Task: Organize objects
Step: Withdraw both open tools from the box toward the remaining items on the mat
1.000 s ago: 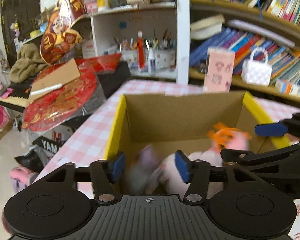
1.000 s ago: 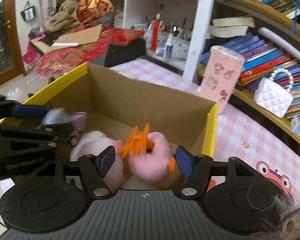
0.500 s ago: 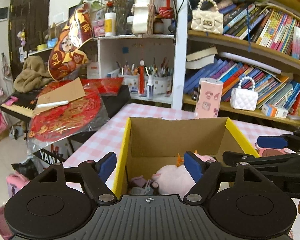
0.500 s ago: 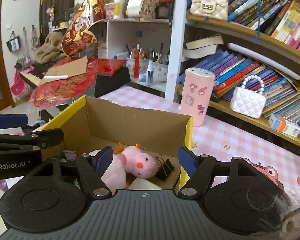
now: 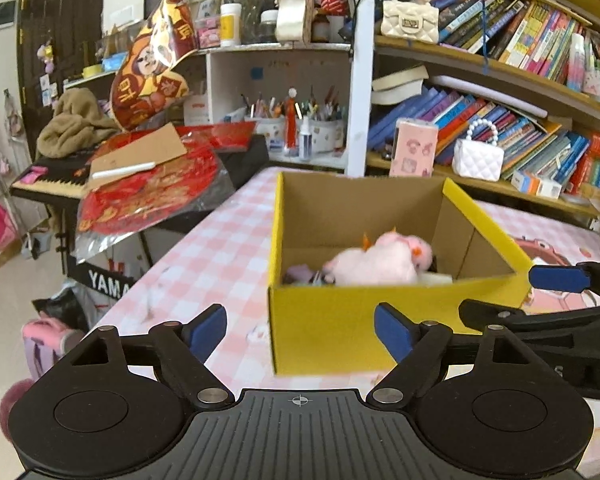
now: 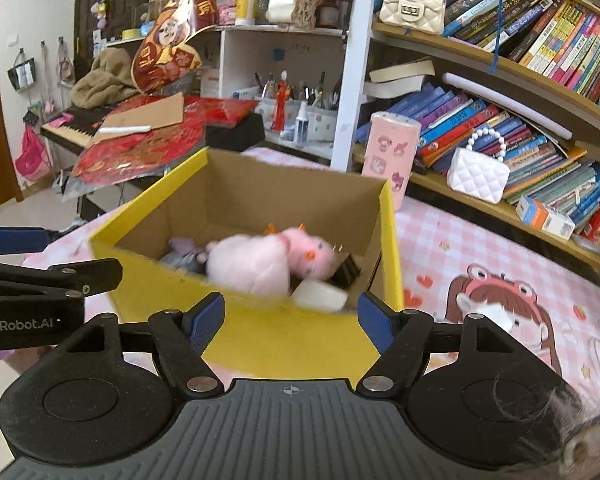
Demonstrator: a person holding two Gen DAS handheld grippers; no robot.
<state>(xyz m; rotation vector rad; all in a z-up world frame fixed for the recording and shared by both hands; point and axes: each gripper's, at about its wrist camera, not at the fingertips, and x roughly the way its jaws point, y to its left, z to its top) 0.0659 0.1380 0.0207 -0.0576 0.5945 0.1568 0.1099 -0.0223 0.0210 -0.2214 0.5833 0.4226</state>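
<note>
A yellow cardboard box [image 5: 332, 320] [image 6: 300, 340] stands open-topped on the pink checked table. Inside lie a pink plush pig [image 5: 380, 260] [image 6: 268, 258], a small purple-grey toy [image 5: 304, 272] [image 6: 186, 252], a black binder clip [image 6: 346, 270] and a white block [image 6: 320, 294]. My left gripper [image 5: 300, 328] hangs in front of the box's near wall, its jaws opening with nothing between them. My right gripper [image 6: 290, 318] also sits before the near wall, jaws opening and empty. Each gripper shows at the side of the other's view.
A pink patterned canister [image 5: 414, 148] [image 6: 390, 156] stands behind the box. Bookshelves [image 5: 520, 112] with a white quilted bag [image 6: 478, 174] run along the right. A keyboard piled with red decorations [image 5: 148, 188] sits left of the table. A cartoon print [image 6: 500, 312] covers the tablecloth at right.
Both grippers have pulled back out of the box and opened wider; the pink plush and purple toy, earlier between the jaws, now lie loose in the box.
</note>
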